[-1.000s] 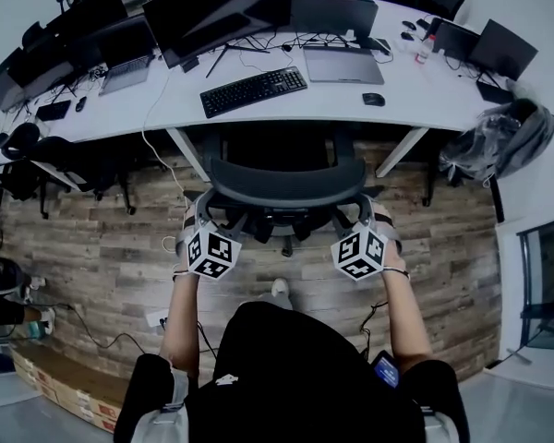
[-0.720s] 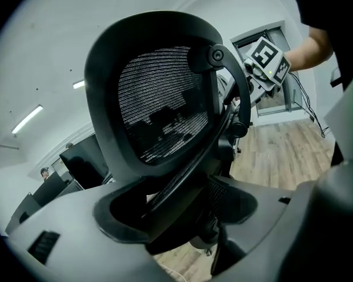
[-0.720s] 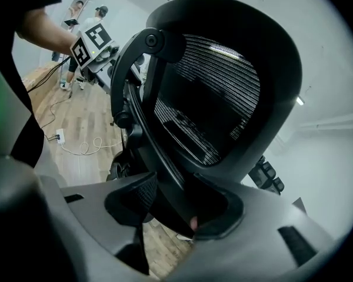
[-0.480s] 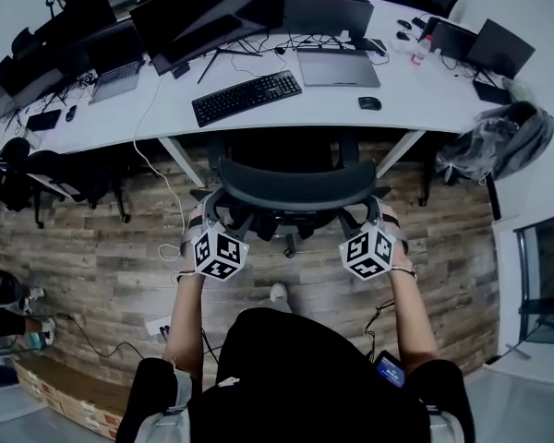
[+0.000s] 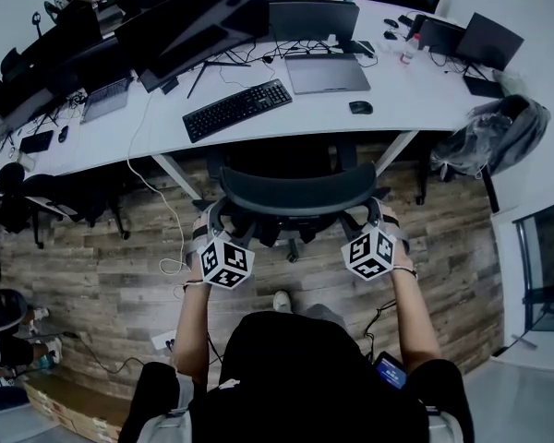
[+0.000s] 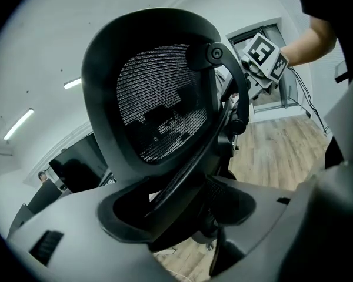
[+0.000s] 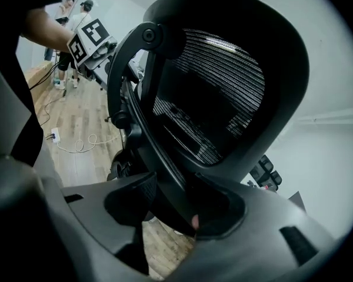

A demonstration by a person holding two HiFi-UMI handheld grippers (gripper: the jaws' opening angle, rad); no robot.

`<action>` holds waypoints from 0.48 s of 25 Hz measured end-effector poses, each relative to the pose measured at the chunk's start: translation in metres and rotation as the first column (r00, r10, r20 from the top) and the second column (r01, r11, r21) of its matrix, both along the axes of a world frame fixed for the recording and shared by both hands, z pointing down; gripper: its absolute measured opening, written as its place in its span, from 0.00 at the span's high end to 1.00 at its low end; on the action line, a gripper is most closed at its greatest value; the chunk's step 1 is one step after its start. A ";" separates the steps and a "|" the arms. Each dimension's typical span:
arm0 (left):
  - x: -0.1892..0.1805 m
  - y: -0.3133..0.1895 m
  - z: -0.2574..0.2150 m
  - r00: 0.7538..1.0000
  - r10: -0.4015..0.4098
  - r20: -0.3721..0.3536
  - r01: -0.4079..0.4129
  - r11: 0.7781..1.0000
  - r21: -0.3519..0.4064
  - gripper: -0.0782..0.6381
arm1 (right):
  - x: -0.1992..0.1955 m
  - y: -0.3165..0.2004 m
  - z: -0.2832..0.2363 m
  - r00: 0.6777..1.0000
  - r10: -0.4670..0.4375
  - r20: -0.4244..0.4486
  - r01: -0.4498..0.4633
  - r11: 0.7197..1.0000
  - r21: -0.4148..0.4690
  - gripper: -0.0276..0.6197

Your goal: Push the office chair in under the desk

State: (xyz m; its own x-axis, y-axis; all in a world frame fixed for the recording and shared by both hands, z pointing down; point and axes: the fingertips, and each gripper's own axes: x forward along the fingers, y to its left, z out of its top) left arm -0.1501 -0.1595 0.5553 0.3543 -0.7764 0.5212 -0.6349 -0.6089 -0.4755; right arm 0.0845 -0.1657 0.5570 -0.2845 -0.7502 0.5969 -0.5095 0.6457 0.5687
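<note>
Wood-plank floor point(image 5: 102, 257) in the head view, long white desk point(image 5: 397, 90) across the top with a keyboard point(image 5: 237, 109), laptop point(image 5: 328, 72), mouse point(image 5: 359, 107) and dark monitors point(image 5: 203, 21); grey backpack point(image 5: 499, 137) leans at the desk's right end. Black office chair point(image 5: 295, 192) sits centred at the desk, seat reaching in under the edge between the two white legs, curved backrest out over the floor just in front of the person. Left gripper point(image 5: 210, 220) is on the backrest's left side, right gripper point(image 5: 377, 212) on its right side, arms stretched forward, marker cubes facing up. Left gripper view: mesh backrest fills the frame, tilted, its black edge frame running down between the jaws; jaws have just been closing in and look clamped on that frame, set wide. Other gripper's cube and a forearm show past the backrest at upper right, floor below. Right gripper view: same backrest from the other side, black frame bar down between the jaws, both pads against it, clamped. Left cube at upper left, white cable on the floor behind, people standing far back.
</note>
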 end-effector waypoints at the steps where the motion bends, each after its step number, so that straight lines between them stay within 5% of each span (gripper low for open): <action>1: 0.001 -0.001 0.000 1.000 0.001 0.001 -0.001 1.000 0.000 0.46 | 0.001 -0.001 0.000 1.000 0.000 0.000 0.000 1.000 0.001 0.64; 12: 0.012 -0.025 0.001 1.000 0.005 0.009 -0.005 1.000 -0.003 0.46 | 0.012 -0.025 0.001 1.000 0.012 0.007 -0.012 1.000 0.011 0.63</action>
